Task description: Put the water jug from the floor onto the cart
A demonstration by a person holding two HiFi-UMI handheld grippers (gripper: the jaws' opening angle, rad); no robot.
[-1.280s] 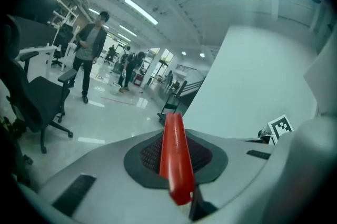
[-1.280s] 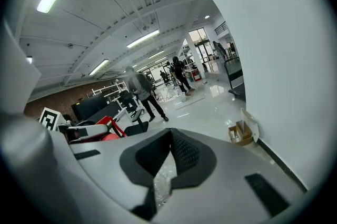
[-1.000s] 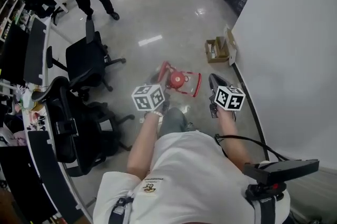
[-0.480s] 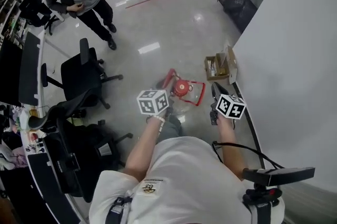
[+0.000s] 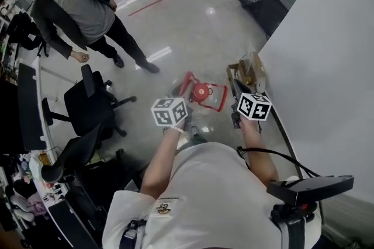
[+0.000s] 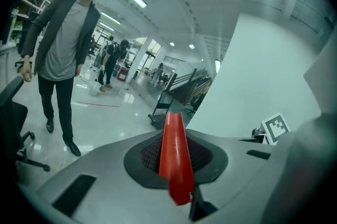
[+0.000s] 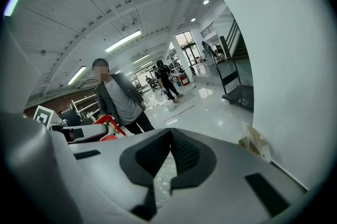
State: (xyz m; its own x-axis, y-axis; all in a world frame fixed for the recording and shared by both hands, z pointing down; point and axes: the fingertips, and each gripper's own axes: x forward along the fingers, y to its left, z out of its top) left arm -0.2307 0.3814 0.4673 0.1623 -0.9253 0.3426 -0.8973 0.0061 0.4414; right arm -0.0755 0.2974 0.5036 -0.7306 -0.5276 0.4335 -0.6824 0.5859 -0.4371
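Though near wall [image 5: 327,66], jug [image 5: 200,91] beside open floor [image 5: 193,26]

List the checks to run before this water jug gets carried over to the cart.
1. Left tool shut on the jug's red handle: ok.
2. Right tool has the water jug's clear plastic between its jaws; hold firm enough: cannot tell.
3. Jug lifted off the floor: cannot tell from the head view.
4. Cart deck looks bare and ready for the jug: ok.
5. Route along the wall: the open cardboard box lies between jug and cart: not ok, steer around it.
6. Bystander stands off to the left of that route: ok.
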